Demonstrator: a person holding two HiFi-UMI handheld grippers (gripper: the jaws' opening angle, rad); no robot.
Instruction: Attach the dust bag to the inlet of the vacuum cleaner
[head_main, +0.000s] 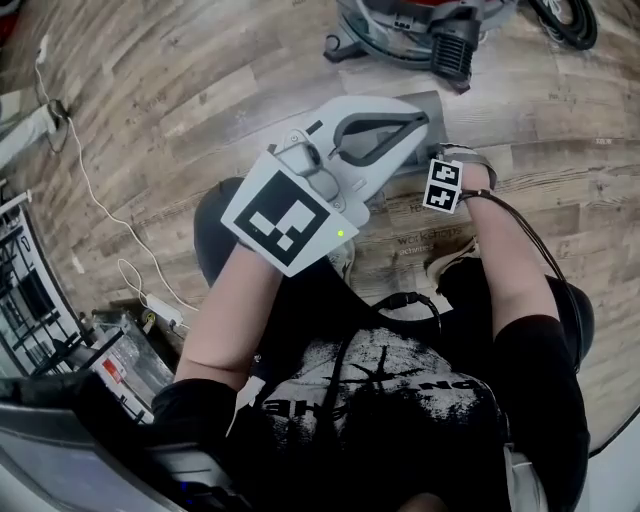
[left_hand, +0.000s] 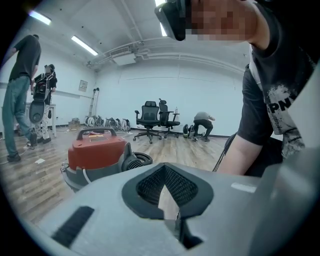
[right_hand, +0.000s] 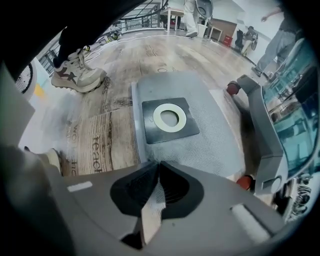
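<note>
- Your right gripper (right_hand: 158, 167) points down, its jaws closed to a sliver on what looks like the near edge of the dust bag (right_hand: 210, 137).
- The dust bag lies flat on the floor on your side of the vacuum cleaner (left_hand: 95, 155), not touching it.
- Your left gripper (left_hand: 164, 170) is fully closed on nothing and faces the vacuum cleaner.
- I judge the task barely begun. The bag is pinched but not raised, and its white ring (right_hand: 170, 118) faces up, fitted to nothing.
- Left to do: carry the bag to the vacuum cleaner, line the ring up with the inlet and press it on.
- Only the right gripper view shows the ring and its dark collar plate (right_hand: 150, 132); in the head view your grippers cover most of the bag.
- Only the left gripper view shows the vacuum cleaner's red top. No view makes the inlet plain.
</note>
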